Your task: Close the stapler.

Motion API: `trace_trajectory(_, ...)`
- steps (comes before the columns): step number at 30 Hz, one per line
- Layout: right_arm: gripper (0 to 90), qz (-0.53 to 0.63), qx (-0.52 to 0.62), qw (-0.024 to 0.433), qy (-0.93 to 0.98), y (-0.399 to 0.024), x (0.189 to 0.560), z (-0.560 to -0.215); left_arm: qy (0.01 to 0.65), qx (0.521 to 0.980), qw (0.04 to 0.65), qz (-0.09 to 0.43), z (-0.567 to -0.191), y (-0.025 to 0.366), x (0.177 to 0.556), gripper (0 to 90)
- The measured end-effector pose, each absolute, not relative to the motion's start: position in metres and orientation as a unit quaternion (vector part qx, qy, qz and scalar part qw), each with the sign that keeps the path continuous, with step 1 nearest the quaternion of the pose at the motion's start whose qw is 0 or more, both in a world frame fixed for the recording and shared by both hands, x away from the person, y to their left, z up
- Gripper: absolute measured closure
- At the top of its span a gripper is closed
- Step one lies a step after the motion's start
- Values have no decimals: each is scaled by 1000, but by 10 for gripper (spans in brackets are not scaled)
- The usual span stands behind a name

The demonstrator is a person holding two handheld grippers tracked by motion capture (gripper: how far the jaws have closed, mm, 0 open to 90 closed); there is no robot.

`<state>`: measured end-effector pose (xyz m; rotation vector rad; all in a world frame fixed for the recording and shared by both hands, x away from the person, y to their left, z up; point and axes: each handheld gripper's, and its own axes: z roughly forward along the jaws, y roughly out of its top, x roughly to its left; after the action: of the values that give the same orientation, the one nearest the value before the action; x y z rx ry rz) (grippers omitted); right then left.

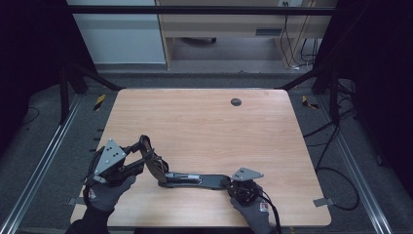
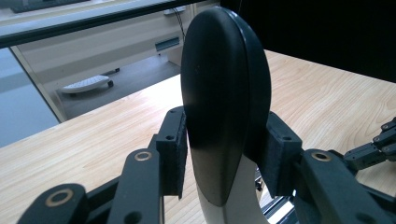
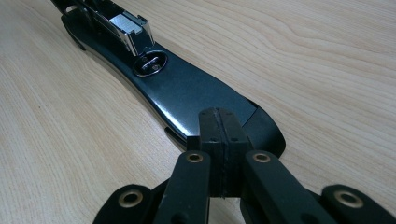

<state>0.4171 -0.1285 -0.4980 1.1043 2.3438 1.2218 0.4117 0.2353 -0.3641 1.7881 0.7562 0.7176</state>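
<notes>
1. A pale wooden table stands in a dim room, with a grey floor, metal rails on either side and a light desk against the far wall. A small dark round grommet sits in the tabletop towards its far right.

2. At the near left, the left gripper has its jaws set either side of the stapler's raised top arm, a smooth, rounded black shell. In the left gripper view the pads sit against both flanks of it, so it looks pinched there.

3. The stapler lies open along the near edge, between the two hands. Its base lies flat on the wood, with the bright metal staple channel exposed at its left part.

4. At the near right, the right gripper has its jaws pressed together, tips resting on the near right end of the base, apparently pinning it down.

5. Handling, as I judge it: the stapler is stiff and moderately heavy, not fragile, but its glossy curved shell could slip between pads. The hinge makes the top arm swing, so a hold across the arm's widest flanks, with the base steadied at its far end from the hinge, seems safest.
</notes>
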Motion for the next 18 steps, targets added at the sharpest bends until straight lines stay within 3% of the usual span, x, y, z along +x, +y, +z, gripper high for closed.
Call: trace_trajectory(18,900,423,384,140,809,-128,417,-498,299,751,503,306,-362,219,412,570)
